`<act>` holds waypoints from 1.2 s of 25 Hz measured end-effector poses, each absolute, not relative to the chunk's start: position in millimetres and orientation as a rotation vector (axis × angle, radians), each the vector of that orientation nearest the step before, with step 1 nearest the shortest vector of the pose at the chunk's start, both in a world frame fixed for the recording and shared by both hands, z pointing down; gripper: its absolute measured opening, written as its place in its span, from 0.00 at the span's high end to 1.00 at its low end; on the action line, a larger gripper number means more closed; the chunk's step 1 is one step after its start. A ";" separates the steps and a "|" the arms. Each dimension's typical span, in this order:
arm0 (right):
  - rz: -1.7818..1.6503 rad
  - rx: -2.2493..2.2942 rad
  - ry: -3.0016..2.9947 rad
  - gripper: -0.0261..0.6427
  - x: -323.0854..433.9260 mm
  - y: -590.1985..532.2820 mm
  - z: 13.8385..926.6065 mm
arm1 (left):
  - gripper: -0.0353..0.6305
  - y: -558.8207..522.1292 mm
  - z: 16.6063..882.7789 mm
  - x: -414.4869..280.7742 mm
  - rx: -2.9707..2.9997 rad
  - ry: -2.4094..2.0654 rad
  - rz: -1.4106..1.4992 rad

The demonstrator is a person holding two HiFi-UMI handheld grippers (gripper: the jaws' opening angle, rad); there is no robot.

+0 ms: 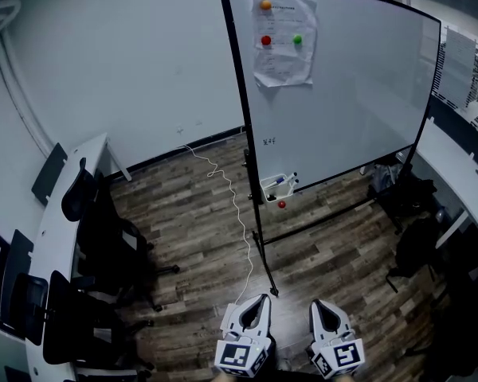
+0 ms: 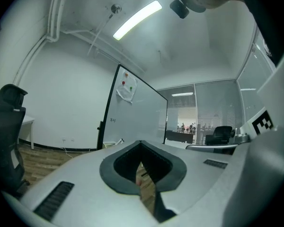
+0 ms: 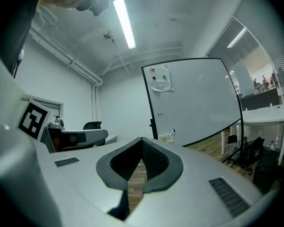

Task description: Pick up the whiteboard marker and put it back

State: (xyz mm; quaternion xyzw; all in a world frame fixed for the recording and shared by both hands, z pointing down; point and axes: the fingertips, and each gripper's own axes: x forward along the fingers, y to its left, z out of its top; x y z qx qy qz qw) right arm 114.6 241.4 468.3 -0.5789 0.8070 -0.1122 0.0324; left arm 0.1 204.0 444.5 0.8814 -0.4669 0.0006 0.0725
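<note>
Sitting at 6 o'clock, side by side: left gripper (image 1: pixel 262 298) and right gripper (image 1: pixel 317 303), both pinched closed, gripping nothing. Whiteboard marker (image 1: pixel 284 181) standing in clear holder (image 1: pixel 271 192) at whiteboard's (image 1: pixel 350 94) 7 o'clock corner, 12 o'clock from grippers, well apart.

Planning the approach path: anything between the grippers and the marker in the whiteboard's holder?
Nothing visible at gripper height: open floor lies between the left gripper, the right gripper and the marker in its holder. Low down, the stand's foot reaches toward the left gripper, with a white cable beside it.
</note>
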 end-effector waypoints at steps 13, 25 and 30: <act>-0.385 -1.812 2.477 0.94 116.0 108.5 478.1 | 0.94 81.2 442.1 -5.7 2.649 -1.394 0.011; -0.420 -1.908 2.445 0.94 105.8 -6.7 487.5 | 0.94 -29.6 443.8 -2.9 2.700 -1.248 0.006; -0.429 -1.953 2.419 0.94 99.0 -42.1 494.4 | 0.94 -65.2 455.1 -9.4 2.705 -1.192 0.022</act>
